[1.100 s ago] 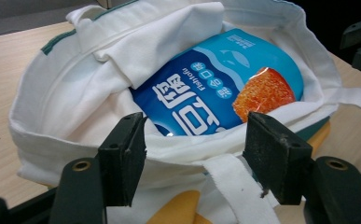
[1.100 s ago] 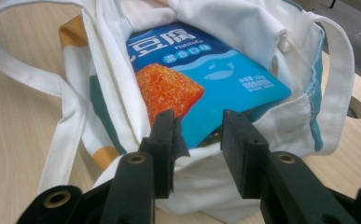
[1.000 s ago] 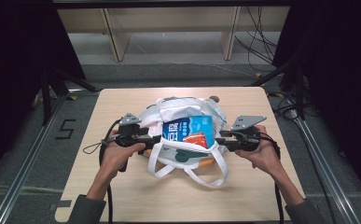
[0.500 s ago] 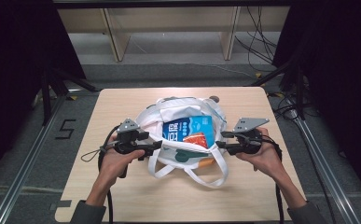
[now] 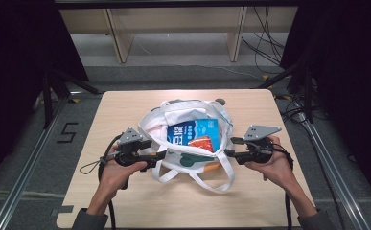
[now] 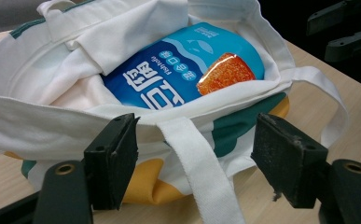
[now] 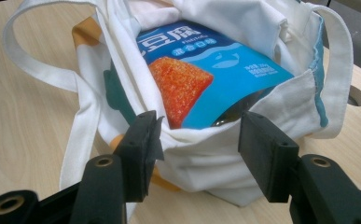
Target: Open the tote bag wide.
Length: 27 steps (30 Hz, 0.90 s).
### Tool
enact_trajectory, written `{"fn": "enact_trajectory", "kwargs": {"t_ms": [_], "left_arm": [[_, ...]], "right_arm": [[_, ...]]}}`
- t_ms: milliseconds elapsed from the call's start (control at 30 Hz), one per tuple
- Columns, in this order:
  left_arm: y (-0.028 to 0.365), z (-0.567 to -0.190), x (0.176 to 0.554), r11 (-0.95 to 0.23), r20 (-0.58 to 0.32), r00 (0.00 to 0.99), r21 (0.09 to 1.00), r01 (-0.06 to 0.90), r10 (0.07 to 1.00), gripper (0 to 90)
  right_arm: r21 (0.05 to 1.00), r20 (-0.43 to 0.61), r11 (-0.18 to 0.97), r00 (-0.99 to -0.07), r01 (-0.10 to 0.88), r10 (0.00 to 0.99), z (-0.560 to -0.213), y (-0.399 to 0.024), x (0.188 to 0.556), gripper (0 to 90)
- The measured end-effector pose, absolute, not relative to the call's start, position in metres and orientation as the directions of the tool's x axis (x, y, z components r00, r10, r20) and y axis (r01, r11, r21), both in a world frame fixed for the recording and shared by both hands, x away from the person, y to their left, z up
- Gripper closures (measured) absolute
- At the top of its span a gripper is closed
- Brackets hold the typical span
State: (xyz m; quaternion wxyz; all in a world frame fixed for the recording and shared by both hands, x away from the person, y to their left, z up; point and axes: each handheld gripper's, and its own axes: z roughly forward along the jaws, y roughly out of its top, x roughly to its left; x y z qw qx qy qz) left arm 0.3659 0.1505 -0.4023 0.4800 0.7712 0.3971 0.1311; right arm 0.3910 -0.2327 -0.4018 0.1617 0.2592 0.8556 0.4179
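A white tote bag [image 5: 188, 139] lies on the desk [image 5: 125, 105], about midway between the left and right edges and a little toward the far edge, its mouth open upward. Inside it lies a blue packet [image 5: 195, 135] with white lettering and an orange-red picture at one corner; the packet is flat, with the bag's cloth folded around its sides. The bag carries green and yellow patches on the side nearest the person, and one white strap [image 5: 207, 179] loops out over the desk toward the near edge. The left gripper [image 5: 160, 149] is level at the bag's left side, its jaws having just been opening; in the left gripper view they stand wide on either side of the bag's rim [image 6: 178, 119] and the root of a strap, the left pad right at the cloth and the right pad clear of it, so nothing is gripped. The right gripper [image 5: 229, 146] is level at the bag's right side, and its jaws too have just been opening; in the right gripper view they stand apart with the rim between them, the pads close to the cloth but not pressing it. The person's hands hold both grippers from the near edge.
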Motion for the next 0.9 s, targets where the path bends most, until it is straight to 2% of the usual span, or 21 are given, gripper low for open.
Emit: {"fn": "enact_trajectory", "kwargs": {"t_ms": [267,433,600,900], "left_arm": [[0.151,-0.406,0.354,-0.246,-0.163,0.667,0.845,0.474,0.727,29.8],[0.151,-0.408,0.344,-0.246,-0.158,0.669,0.849,0.467,0.726,28.9],[0.150,-0.416,0.339,-0.261,-0.161,0.676,0.839,0.477,0.719,28.8],[0.150,-0.425,0.330,-0.273,-0.153,0.677,0.834,0.479,0.720,28.6]], "right_arm": [[0.803,-0.061,0.509,-0.807,0.310,0.588,-0.406,-0.239,0.383,45.4],[0.801,-0.083,0.518,-0.802,0.299,0.591,-0.408,-0.244,0.380,40.8],[0.795,-0.053,0.498,-0.777,0.347,0.627,-0.412,-0.249,0.374,34.2],[0.794,-0.050,0.486,-0.758,0.365,0.651,-0.419,-0.264,0.366,31.4]]}}
